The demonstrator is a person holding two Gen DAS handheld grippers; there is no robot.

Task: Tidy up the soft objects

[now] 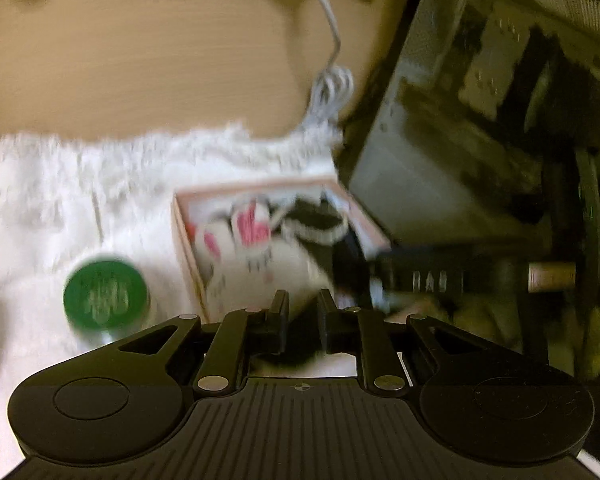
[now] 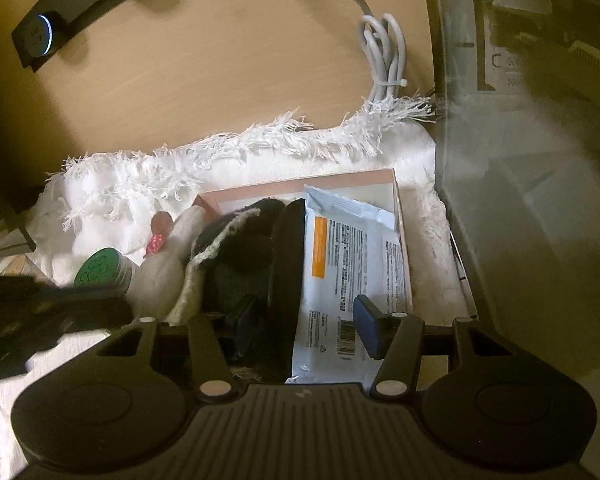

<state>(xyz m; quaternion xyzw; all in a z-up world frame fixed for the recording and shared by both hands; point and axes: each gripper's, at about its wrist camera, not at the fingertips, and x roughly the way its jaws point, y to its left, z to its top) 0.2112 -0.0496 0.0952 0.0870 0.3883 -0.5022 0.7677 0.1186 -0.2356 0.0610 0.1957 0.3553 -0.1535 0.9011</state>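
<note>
A pink cardboard box (image 1: 184, 240) lies on a white fringed rug; it also shows in the right wrist view (image 2: 356, 178). It holds a white sock with pink marks (image 1: 252, 232), dark socks with a pale cuff (image 2: 236, 256) and a white printed packet (image 2: 348, 264). My left gripper (image 1: 302, 316) hovers blurred over the box's near edge, fingers close together with a narrow gap and nothing between them. My right gripper (image 2: 304, 324) is open wide, its fingers standing either side of the dark socks and packet inside the box, the right blue pad (image 2: 366, 328) over the packet.
A green-lidded jar (image 1: 105, 297) stands on the rug (image 2: 140, 176) left of the box, seen also in the right wrist view (image 2: 100, 268). A computer case (image 1: 480, 120) stands right. A coiled white cable (image 2: 384, 56) and black power strip (image 2: 76, 8) lie on the wooden floor.
</note>
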